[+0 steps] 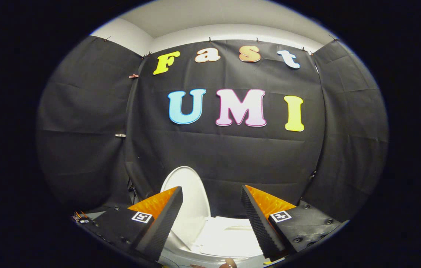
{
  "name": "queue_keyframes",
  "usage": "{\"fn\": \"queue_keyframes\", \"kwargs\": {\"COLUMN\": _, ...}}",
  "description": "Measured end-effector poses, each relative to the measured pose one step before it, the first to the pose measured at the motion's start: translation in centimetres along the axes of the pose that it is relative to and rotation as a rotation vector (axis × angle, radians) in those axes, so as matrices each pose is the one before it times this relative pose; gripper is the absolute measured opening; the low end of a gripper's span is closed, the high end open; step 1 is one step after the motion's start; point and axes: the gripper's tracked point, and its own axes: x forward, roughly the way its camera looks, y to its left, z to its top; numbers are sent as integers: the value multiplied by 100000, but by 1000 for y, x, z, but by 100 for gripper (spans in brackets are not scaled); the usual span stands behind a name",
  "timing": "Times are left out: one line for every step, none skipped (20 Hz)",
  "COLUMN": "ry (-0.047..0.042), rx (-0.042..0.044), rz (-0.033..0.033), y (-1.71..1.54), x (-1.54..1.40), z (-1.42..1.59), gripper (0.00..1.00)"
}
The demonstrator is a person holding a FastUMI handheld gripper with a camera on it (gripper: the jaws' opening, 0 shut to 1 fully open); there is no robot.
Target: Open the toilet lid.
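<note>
The gripper (pixel 212 219) has its jaws spread wide, grasping nothing. The white toilet lid (pixel 192 193) stands raised just beyond them, nearer the left jaw, above the toilet seat (pixel 229 236) between them.

Illumination is moderate and comes from above: the ceiling strip (pixel 229 18) reads as the brightest zone of the upper field, while the cloth wall (pixel 225 156) absorbs most light and renders dark, with faint creases visible. The toilet lid (pixel 192 193) and the toilet seat (pixel 229 234) are overexposed; surface detail there is largely washed out into flat white. The gripper (pixel 212 219), fingers apart with nothing between them, is evenly lit, and the ribbed fingers (pixel 257 223) resolve sharply. Fisheye distortion is strong: straight cloth seams bow outward, and brightness falls off toward the periphery. Focus is acceptable at centre; a small object at the bottom is blurred and unidentifiable.
</note>
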Motion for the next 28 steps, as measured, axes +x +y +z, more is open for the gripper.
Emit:
{"fn": "queue_keyframes", "kwargs": {"ry": -126, "rx": -767, "rz": -846, "y": -1629, "x": -838, "z": 482, "gripper": 99}}
{"fn": "queue_keyframes", "kwargs": {"ry": -67, "rx": -735, "rz": -1006, "y": -1735, "x": -904, "z": 479, "gripper": 99}}
{"fn": "queue_keyframes", "kwargs": {"ry": -272, "rx": -547, "rz": -600, "y": -1416, "x": -931, "z": 364, "gripper": 99}}
{"fn": "queue_keyframes", "kwargs": {"ry": -561, "rx": -496, "rz": -511, "y": -1327, "x": -918, "z": 457, "gripper": 99}}
{"fn": "queue_keyframes", "kwargs": {"ry": -633, "rx": -481, "rz": -805, "y": -1099, "x": -631, "z": 738, "gripper": 99}}
{"fn": "queue_keyframes", "kwargs": {"ry": -787, "rx": -440, "rz": -905, "y": -1354, "x": -838, "z": 471, "gripper": 99}}
{"fn": "queue_keyframes", "kwargs": {"ry": -1016, "rx": -224, "rz": -626, "y": -1206, "x": -763, "z": 496, "gripper": 99}}
{"fn": "queue_keyframes", "kwargs": {"ry": -1186, "rx": 134, "rz": -409, "y": -1154, "x": -865, "z": 639, "gripper": 99}}
{"fn": "queue_keyframes", "kwargs": {"ry": -1404, "rx": 137, "rz": -709, "y": -1198, "x": -908, "z": 591, "gripper": 99}}
{"fn": "queue_keyframes", "kwargs": {"ry": -1307, "rx": 199, "rz": -1019, "y": -1253, "x": -690, "z": 657, "gripper": 99}}
{"fn": "queue_keyframes", "kwargs": {"ry": -1269, "rx": 504, "rz": -847, "y": -1185, "x": -711, "z": 617, "gripper": 99}}
{"fn": "queue_keyframes", "kwargs": {"ry": -1388, "rx": 843, "rz": -621, "y": -1074, "x": -697, "z": 744, "gripper": 99}}
{"fn": "queue_keyframes", "kwargs": {"ry": -1663, "rx": 1188, "rz": -482, "y": -901, "x": -619, "z": 732, "gripper": 99}}
{"fn": "queue_keyframes", "kwargs": {"ry": -1852, "rx": 1440, "rz": -449, "y": -930, "x": -605, "z": 697, "gripper": 98}}
{"fn": "queue_keyframes", "kwargs": {"ry": -1717, "rx": 1357, "rz": -563, "y": -873, "x": -514, "z": 574, "gripper": 98}}
{"fn": "queue_keyframes", "kwargs": {"ry": -1073, "rx": 973, "rz": -546, "y": -811, "x": -228, "z": 621, "gripper": 98}}
{"fn": "queue_keyframes", "kwargs": {"ry": -1055, "rx": 113, "rz": 181, "y": -633, "x": -427, "z": 448, "gripper": 99}}
{"fn": "queue_keyframes", "kwargs": {"ry": -1606, "rx": -359, "rz": -996, "y": -900, "x": -294, "z": 661, "gripper": 98}}
{"fn": "queue_keyframes", "kwargs": {"ry": -1824, "rx": -293, "rz": -1718, "y": -1284, "x": -240, "z": 787, "gripper": 98}}
{"fn": "queue_keyframes", "kwargs": {"ry": -1646, "rx": 492, "rz": -914, "y": -952, "x": -322, "z": 626, "gripper": 98}}
{"fn": "queue_keyframes", "kwargs": {"ry": -1242, "rx": 1005, "rz": -599, "y": -653, "x": -361, "z": 336, "gripper": 98}}
{"fn": "queue_keyframes", "kwargs": {"ry": -1624, "rx": 1207, "rz": -330, "y": -637, "x": -153, "z": 466, "gripper": 98}}
{"fn": "queue_keyframes", "kwargs": {"ry": -1413, "rx": 1204, "rz": -493, "y": -622, "x": -17, "z": 385, "gripper": 98}}
{"fn": "queue_keyframes", "kwargs": {"ry": -1015, "rx": 795, "rz": -1066, "y": -722, "x": 214, "z": 185, "gripper": 98}}
{"fn": "queue_keyframes", "kwargs": {"ry": -375, "rx": 702, "rz": -1395, "y": -900, "x": 96, "z": -39, "gripper": 98}}
{"fn": "queue_keyframes", "kwargs": {"ry": -41, "rx": 1008, "rz": -824, "y": -647, "x": -3, "z": 62, "gripper": 98}}
{"fn": "queue_keyframes", "kwargs": {"ry": -84, "rx": 1323, "rz": -42, "y": -235, "x": -228, "z": 234, "gripper": 98}}
{"fn": "queue_keyframes", "kwargs": {"ry": -156, "rx": 1594, "rz": 938, "y": 33, "x": -90, "z": 240, "gripper": 98}}
